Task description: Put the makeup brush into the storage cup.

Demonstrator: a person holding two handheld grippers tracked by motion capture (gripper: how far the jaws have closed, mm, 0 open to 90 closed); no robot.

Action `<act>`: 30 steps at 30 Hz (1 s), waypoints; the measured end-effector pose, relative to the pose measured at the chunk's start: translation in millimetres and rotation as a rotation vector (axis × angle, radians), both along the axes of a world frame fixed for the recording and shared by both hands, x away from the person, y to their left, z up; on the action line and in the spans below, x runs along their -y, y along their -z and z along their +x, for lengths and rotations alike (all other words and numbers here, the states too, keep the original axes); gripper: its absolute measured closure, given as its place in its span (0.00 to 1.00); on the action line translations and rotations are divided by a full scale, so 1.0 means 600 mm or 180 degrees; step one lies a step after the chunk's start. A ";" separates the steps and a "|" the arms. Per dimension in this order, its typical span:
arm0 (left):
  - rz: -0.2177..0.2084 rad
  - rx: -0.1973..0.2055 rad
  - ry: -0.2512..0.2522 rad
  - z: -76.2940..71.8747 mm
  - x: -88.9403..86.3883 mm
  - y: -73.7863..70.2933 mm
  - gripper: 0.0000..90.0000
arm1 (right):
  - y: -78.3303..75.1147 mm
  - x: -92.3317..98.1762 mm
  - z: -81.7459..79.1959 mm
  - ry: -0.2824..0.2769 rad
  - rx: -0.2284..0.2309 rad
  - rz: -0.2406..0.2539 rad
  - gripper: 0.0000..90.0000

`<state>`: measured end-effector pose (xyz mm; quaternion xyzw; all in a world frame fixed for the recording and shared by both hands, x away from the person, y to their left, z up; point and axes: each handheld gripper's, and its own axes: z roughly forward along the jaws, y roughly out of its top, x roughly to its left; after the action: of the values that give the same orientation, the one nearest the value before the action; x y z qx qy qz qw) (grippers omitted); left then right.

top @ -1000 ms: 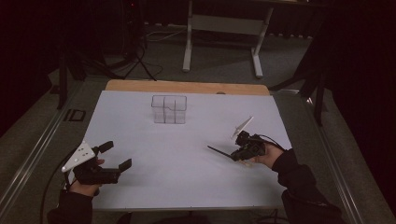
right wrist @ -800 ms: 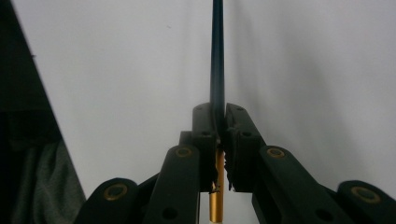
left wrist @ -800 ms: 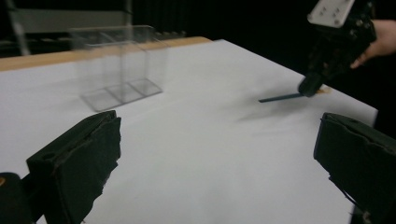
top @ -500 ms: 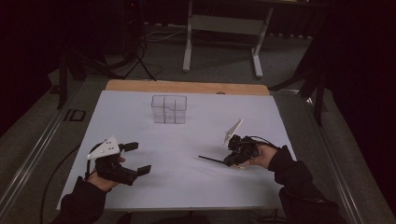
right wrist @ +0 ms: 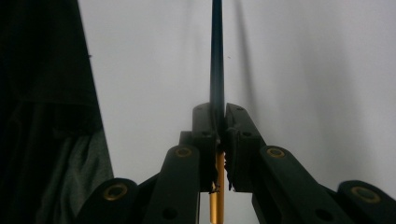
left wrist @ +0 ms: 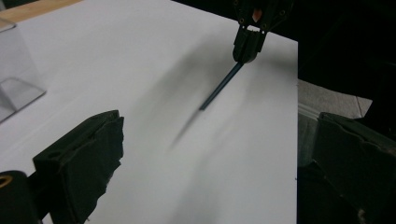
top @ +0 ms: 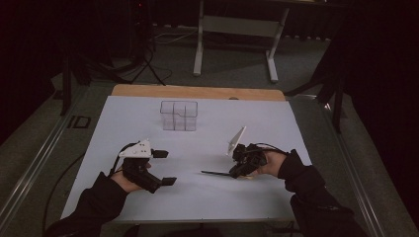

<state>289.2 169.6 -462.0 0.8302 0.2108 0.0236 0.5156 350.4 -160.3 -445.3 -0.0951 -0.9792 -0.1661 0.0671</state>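
Observation:
My right gripper (top: pixel 234 173) rests at the right of the white table sheet (top: pixel 207 197), shut on a thin dark pencil-like stick (top: pixel 215 173) that points left, low over the sheet. In the right gripper view the jaws (right wrist: pixel 218 119) pinch the stick (right wrist: pixel 217 51), whose gold end shows below them. My left gripper (top: pixel 165 167) is open at the left, its jaws facing the stick's tip with nothing between them. The left gripper view shows the open jaws (left wrist: pixel 215 154), and beyond them the right gripper (left wrist: pixel 247 42) and the stick (left wrist: pixel 220 87).
A clear plastic box with compartments (top: pixel 179 115) stands at the back middle of the sheet, and its corner (left wrist: pixel 14 79) also appears in the left gripper view. The wooden table edge (top: pixel 197 92) runs behind it. Metal stand legs (top: pixel 200 54) are on the floor beyond.
My left gripper has moved forward and right, toward the middle. The right gripper has shifted a little left and tipped, bringing the stick lower over the sheet.

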 end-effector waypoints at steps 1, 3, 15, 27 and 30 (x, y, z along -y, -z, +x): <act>0.0021 0.0007 0.0041 0.003 0.004 -0.001 0.04 | -0.001 -0.002 0.000 0.0005 -0.0003 0.0013 0.93; 0.0039 0.0005 0.0100 0.009 0.011 -0.002 0.07 | -0.004 -0.006 0.000 -0.0045 0.0011 0.0010 0.93; 0.0169 -0.0149 0.0672 0.037 0.072 0.008 0.27 | -0.015 -0.029 -0.010 -0.0248 0.0065 0.0032 0.93; 0.0559 -0.0134 0.0879 0.053 0.124 0.021 0.57 | -0.020 -0.045 -0.020 -0.0382 0.0078 0.0088 0.93; 0.0678 -0.0144 0.1011 0.055 0.142 0.024 0.59 | -0.020 -0.047 -0.020 -0.0409 0.0080 0.0117 0.93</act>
<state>322.4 84.5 -476.3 0.9032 0.0850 -0.0545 0.4172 338.5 -132.2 -433.2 -0.0287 -0.9809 -0.1806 0.0671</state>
